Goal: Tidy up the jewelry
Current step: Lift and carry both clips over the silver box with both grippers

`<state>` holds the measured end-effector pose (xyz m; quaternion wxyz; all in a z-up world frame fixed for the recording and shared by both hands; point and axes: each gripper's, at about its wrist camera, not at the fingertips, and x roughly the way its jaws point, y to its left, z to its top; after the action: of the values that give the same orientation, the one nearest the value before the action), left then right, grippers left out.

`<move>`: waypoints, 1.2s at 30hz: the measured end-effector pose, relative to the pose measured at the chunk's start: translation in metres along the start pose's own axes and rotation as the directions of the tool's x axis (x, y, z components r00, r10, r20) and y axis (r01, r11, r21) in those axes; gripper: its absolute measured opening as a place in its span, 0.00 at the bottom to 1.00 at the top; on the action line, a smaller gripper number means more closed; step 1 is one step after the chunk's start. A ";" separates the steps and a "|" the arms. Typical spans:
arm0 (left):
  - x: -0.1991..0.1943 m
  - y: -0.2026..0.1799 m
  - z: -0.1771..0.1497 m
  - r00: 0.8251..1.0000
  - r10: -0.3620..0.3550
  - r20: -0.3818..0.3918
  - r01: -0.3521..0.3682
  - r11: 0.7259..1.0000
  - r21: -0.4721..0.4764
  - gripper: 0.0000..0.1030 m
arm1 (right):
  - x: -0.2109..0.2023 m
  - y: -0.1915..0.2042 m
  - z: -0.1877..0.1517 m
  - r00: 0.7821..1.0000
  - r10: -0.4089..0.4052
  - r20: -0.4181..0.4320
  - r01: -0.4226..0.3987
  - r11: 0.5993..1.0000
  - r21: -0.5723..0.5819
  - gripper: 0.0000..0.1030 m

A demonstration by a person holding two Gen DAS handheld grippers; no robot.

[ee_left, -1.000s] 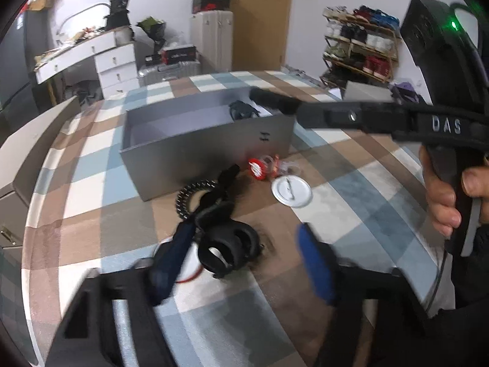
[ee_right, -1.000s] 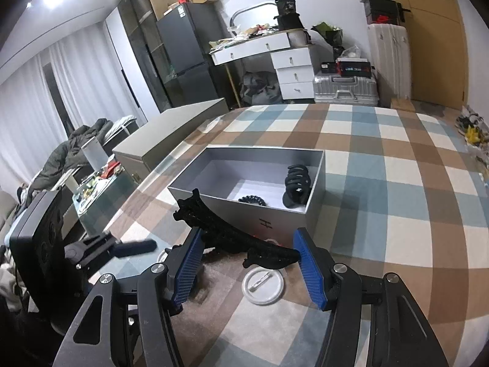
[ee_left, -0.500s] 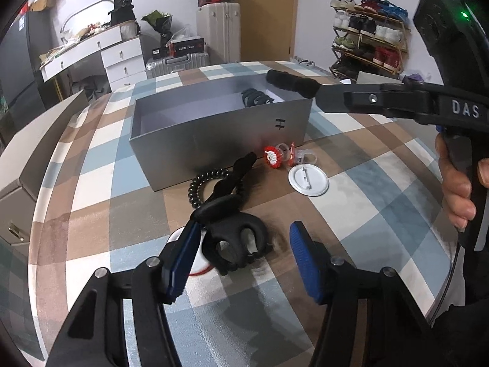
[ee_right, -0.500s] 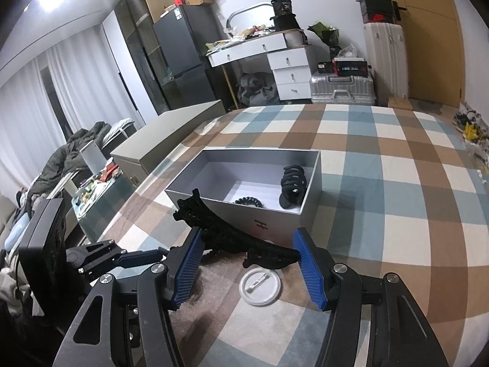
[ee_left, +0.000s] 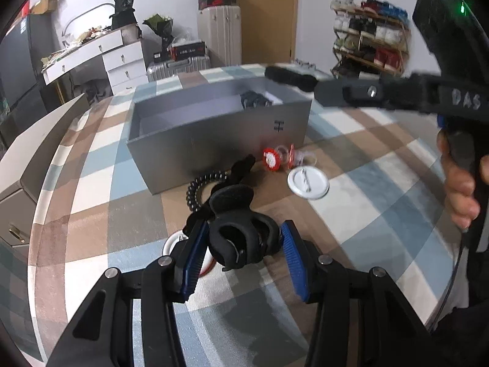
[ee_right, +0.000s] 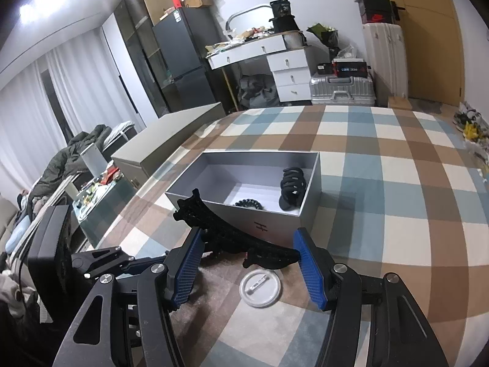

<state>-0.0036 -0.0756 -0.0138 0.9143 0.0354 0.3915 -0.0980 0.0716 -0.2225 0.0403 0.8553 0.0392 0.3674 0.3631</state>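
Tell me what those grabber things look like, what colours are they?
Both are black. The left gripper and the right gripper have blue ribbed fingers on black linkage arms with silver bolts. Seen from the left wrist, the right one has a pistol handle, white letters "DAS", a green light, a thin black cable, and a bare hand.

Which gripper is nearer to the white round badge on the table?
Right. The right gripper, shut on a long black hair clip, hovers right over the white badge. The left gripper, closing on a black claw clip, is farther away.
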 end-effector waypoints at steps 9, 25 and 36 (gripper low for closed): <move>-0.013 0.006 0.008 0.998 -0.013 0.067 0.015 0.999 -0.029 0.41 | -0.008 0.000 0.003 0.999 0.005 0.035 -0.005 1.000 0.009 0.58; -0.026 0.035 0.036 0.973 0.007 0.229 0.024 0.991 -0.129 0.41 | -0.025 -0.010 0.010 0.984 -0.027 0.175 0.008 0.994 0.111 0.58; -0.010 0.060 0.049 0.944 -0.022 0.329 0.086 0.979 -0.183 0.41 | -0.029 -0.017 0.013 0.974 -0.075 0.215 0.039 0.985 0.168 0.58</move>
<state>0.0368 -0.0221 0.0270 0.9623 -0.0815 0.2440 -0.0888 0.0765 -0.2506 0.0612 0.8949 0.1386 0.2996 0.3004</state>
